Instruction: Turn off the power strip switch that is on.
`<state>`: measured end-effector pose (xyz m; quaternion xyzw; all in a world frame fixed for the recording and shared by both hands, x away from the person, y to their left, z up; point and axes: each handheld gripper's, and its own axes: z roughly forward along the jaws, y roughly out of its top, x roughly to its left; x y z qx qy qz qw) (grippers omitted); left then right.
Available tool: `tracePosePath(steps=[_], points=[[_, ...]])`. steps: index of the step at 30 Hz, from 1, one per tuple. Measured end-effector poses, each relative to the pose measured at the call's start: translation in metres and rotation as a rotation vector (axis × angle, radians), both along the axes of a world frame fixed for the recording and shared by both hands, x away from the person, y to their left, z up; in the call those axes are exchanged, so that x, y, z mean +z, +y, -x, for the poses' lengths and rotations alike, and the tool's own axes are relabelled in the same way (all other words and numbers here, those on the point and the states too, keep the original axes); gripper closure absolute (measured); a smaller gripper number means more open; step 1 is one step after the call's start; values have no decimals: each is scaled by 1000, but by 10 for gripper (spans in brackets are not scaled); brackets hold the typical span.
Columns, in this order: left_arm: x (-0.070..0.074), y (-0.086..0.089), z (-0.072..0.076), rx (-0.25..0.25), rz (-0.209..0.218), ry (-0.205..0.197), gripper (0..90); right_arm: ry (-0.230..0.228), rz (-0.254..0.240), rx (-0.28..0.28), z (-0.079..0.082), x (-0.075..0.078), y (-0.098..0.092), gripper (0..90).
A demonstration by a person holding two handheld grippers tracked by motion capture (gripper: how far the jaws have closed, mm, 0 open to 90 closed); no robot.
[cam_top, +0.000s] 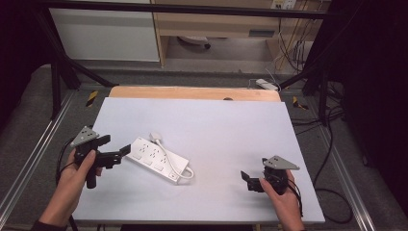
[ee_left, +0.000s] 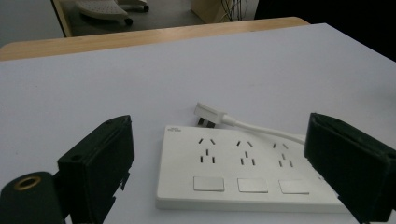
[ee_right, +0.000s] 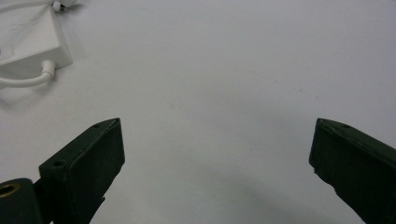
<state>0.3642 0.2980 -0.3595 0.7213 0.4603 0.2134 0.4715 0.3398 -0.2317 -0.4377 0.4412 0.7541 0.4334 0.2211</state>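
Note:
A white power strip [cam_top: 156,159] with three sockets lies slantwise on the white table [cam_top: 216,120], left of centre. Its white cable [cam_top: 185,169] loops back over it to the plug [cam_top: 155,136] at its far side. My left gripper [cam_top: 115,145] is open just left of the strip's end, not touching it. In the left gripper view the strip [ee_left: 243,170] and plug [ee_left: 208,114] lie between and just beyond the wide-open jaws of that gripper [ee_left: 219,140]. My right gripper [cam_top: 247,181] is open at the front right over bare table. In its own view this gripper [ee_right: 217,135] holds nothing and the strip's end [ee_right: 28,39] sits far off.
A wooden strip [cam_top: 192,93] runs along the table's far edge. Beyond it, another white power strip [cam_top: 266,84] and cables lie on the floor. Metal frame rails [cam_top: 38,144] flank both sides of the table. Black cables [cam_top: 327,192] trail at the right.

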Motion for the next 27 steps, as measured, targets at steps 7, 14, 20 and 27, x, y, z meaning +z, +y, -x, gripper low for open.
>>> tracePosePath(steps=[7,14,20,27], points=[[5,10,11,13,7,-16,88,1,1,1,0,0,0,38],[3,21,25,19,14,-27,88,1,4,1,0,0,0,38],[0,28,35,20,26,-28,88,1,6,-2,0,0,0,38],[-3,35,44,15,42,-46,88,4,6,-2,0,-1,0,37]])
